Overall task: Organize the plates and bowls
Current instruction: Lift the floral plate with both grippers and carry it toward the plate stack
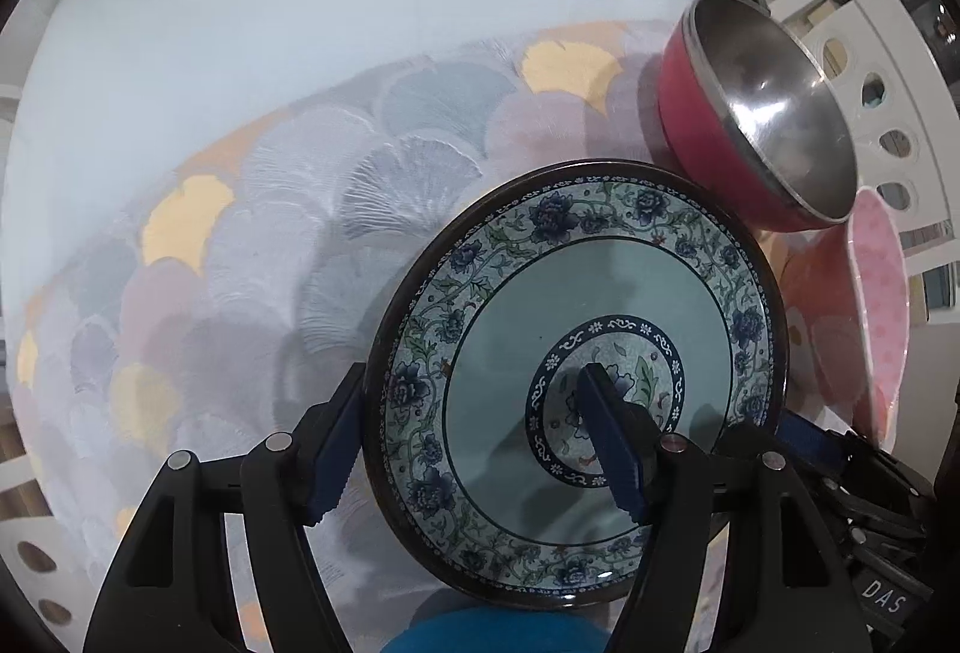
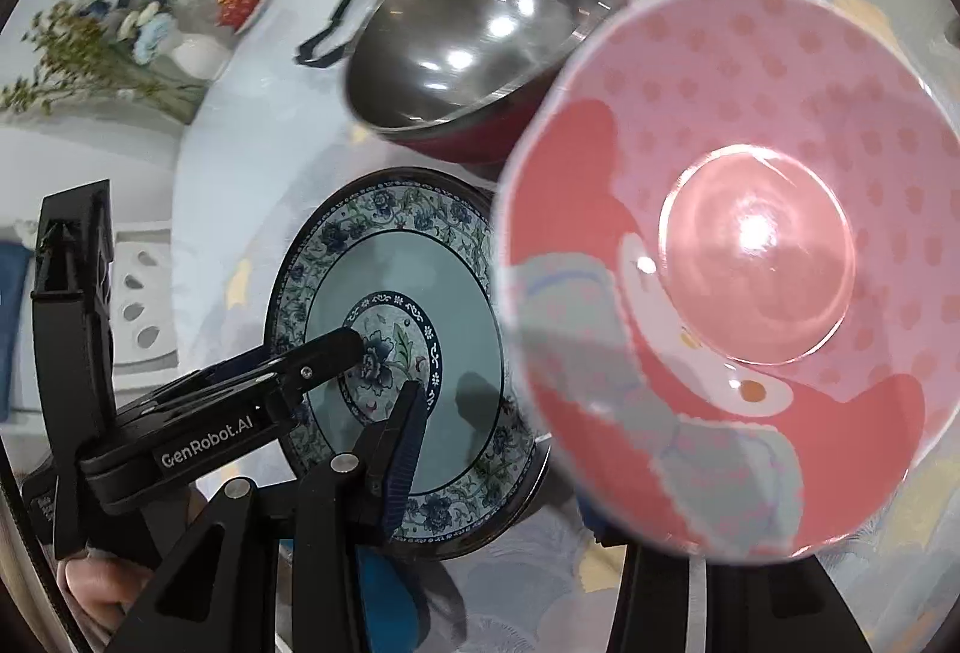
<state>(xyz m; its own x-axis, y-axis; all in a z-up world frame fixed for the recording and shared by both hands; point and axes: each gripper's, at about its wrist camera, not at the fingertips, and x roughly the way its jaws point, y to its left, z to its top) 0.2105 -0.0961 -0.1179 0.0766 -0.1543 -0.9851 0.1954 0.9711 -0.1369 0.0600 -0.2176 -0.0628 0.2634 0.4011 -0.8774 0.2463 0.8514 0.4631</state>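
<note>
Beside the red bowl (image 1: 708,125), a blue-floral plate (image 1: 600,287).

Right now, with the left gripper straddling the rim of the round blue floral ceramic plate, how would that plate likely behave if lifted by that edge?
The blue floral ceramic plate looks rigid and glazed, so the left gripper may slip on it. Held at one rim, it would probably droop. Being ceramic, it could chip against the red steel-lined bowl beside it.

**Hidden and blurred parts of the table scene**

The pink dotted ceramic bowl (image 2: 720,257) is motion-blurred in the right wrist view and covers the right finger of the right gripper (image 2: 504,449). The red steel-lined bowl (image 2: 480,47) hides part of a black folding frame (image 2: 342,23). Flowers (image 2: 120,35) are blurred.
</note>
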